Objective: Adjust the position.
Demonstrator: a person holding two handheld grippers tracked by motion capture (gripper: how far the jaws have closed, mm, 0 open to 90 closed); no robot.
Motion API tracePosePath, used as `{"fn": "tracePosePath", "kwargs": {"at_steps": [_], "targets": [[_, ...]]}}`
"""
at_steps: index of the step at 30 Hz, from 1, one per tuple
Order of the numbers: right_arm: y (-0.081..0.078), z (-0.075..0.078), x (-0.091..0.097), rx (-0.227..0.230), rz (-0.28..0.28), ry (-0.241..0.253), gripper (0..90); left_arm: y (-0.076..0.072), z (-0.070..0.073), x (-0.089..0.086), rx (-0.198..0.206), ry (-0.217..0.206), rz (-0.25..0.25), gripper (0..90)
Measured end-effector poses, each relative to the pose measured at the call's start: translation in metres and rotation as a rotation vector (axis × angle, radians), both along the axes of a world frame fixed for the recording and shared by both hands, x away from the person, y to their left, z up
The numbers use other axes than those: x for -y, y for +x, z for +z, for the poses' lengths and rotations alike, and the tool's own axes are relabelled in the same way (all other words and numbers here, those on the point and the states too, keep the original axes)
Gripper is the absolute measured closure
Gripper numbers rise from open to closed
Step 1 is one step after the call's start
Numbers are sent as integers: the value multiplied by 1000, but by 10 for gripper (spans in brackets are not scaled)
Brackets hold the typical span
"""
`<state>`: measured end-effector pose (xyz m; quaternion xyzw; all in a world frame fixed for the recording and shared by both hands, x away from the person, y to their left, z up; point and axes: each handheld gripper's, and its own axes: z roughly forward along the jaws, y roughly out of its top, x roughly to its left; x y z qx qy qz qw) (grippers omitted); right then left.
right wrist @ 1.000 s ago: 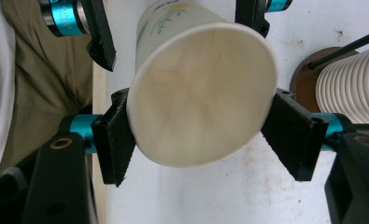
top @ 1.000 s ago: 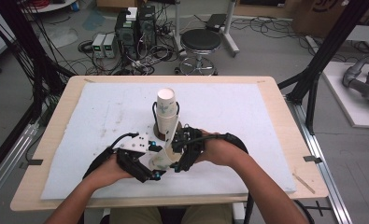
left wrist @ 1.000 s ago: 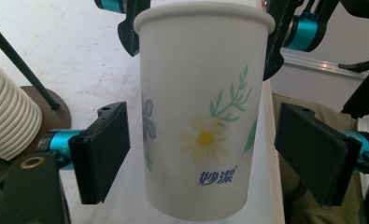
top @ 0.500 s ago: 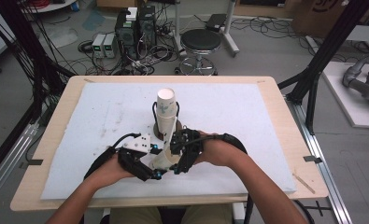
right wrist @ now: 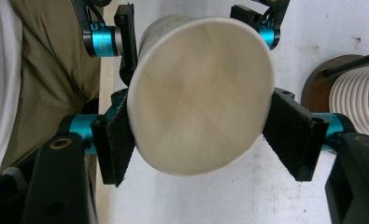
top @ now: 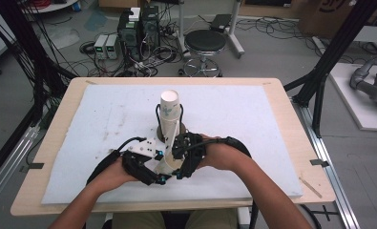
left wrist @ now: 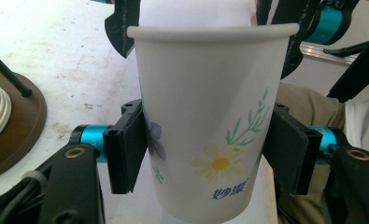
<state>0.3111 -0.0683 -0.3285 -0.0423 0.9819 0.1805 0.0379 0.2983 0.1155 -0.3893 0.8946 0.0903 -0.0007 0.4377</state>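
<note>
White paper with a printed daisy and green sprigs: that is the cup [left wrist: 210,121] you have between both tools, low over the near part of the white mat [top: 253,119] on the bench [top: 281,90], just in front of your lap. Your left gripper [left wrist: 205,149] has its fingers [left wrist: 126,149] closed onto the cup's side wall, one pad on each flank, about midway up the body. Your right gripper [right wrist: 201,135] holds the same cup nearer the open mouth, its fingers [right wrist: 114,140] pressed in against the rim area, so you look straight into the cup's bare inside in the right gripper view. In the high view your two hands meet close together, left gripper [top: 145,164] and right gripper [top: 186,155] almost touching, with the cup [top: 169,162] tilted between them. Just beyond your hands a tall stack of cups [top: 170,117] stands upright on a round brown base [left wrist: 18,126], flanked by thin black rods. Its ribbed white rims lie just beside the held cup in both gripper views, apart from it.
</note>
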Motion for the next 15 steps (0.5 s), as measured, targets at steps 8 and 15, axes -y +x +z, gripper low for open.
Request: {"fn": "tracePosePath", "kwargs": {"at_steps": [8, 15], "targets": [[3, 1, 5, -36, -47, 62, 268, 0, 0, -5, 1, -39, 10, 351], [7, 3, 34, -69, -137, 277, 218, -1, -4, -17, -2, -113, 53, 342]]}}
